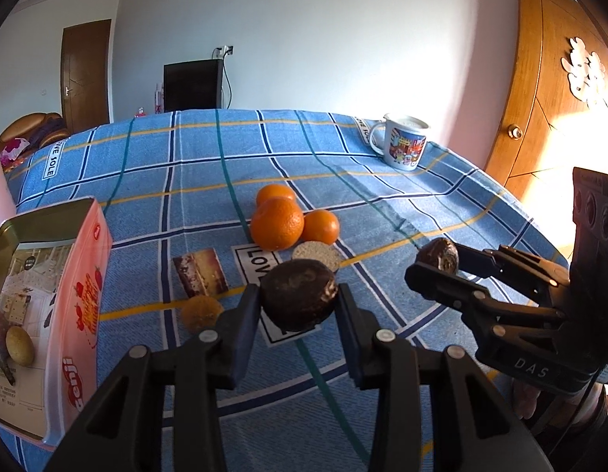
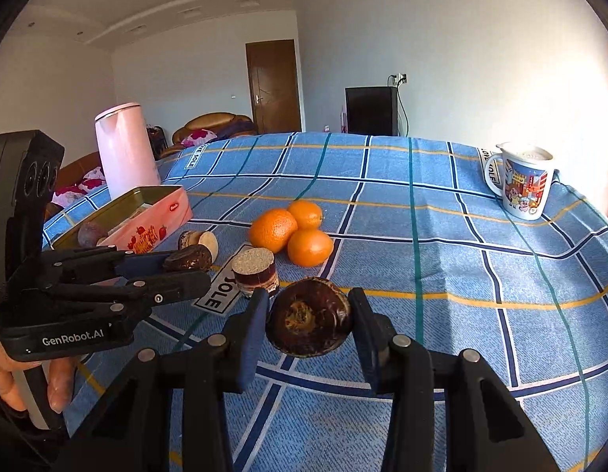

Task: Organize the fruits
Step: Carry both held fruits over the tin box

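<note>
Broadly, everything sits on a bed or table covered by the blue checked cloth (image 1: 343,149), and the landmark to steer by is the pink tin (image 1: 77,295), open-topped and lying at the cloth's left edge. Inside the tin, only partly visible, are a purplish fruit and a small yellowish one (image 1: 19,345); the rest of its interior is cut off by the frame. To the right of the tin, mid-cloth, three oranges (image 1: 277,222) huddle touching one another, with several cake-like pieces between them and the tin. Far right of the tin, near the back corner, stands a printed mug (image 1: 404,145).

The left gripper (image 1: 299,314) is clamped on a dark brown round fruit (image 1: 300,299), lifted clear of the cloth, and the right gripper (image 2: 309,324) pinches a second dark fruit (image 2: 308,320), its pale stem scar facing the camera. The tin lies to the left of both claws, and the left one is clearly nearer, so I judge it should drop first. The tin's long axis seems to run away from the viewer.

What these dark fruits actually are is hard to tell.
</note>
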A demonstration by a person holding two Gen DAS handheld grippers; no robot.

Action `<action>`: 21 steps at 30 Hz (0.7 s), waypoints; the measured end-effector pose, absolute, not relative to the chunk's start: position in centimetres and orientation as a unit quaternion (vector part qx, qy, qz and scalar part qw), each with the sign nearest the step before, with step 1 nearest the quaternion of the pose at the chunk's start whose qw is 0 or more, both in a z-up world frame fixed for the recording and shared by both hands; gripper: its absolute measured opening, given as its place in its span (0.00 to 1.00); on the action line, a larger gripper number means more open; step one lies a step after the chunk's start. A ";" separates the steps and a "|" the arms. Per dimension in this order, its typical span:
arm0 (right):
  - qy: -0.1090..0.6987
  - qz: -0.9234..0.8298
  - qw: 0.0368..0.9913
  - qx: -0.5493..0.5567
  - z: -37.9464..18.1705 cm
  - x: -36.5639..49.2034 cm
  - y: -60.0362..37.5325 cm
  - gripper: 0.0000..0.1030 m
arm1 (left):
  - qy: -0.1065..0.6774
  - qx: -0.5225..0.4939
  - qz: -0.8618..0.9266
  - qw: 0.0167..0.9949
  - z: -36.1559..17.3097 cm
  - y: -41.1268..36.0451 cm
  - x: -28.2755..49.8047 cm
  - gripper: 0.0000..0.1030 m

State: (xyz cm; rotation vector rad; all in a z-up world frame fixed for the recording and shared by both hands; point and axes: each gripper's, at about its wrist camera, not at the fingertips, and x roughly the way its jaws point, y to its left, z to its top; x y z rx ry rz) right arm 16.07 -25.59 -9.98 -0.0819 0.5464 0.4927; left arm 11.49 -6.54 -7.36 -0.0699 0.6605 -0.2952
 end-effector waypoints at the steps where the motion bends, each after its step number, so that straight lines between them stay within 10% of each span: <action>1: 0.263 0.241 0.934 -0.039 -9.9 16.0 -25.6 0.42 | 0.319 -0.035 -0.143 0.936 -7.3 -6.5 11.4 0.39; 21: 0.202 0.239 0.949 -0.039 -9.3 14.1 -26.1 0.42 | 0.262 -0.038 -0.130 0.955 -6.3 -5.8 9.7 0.39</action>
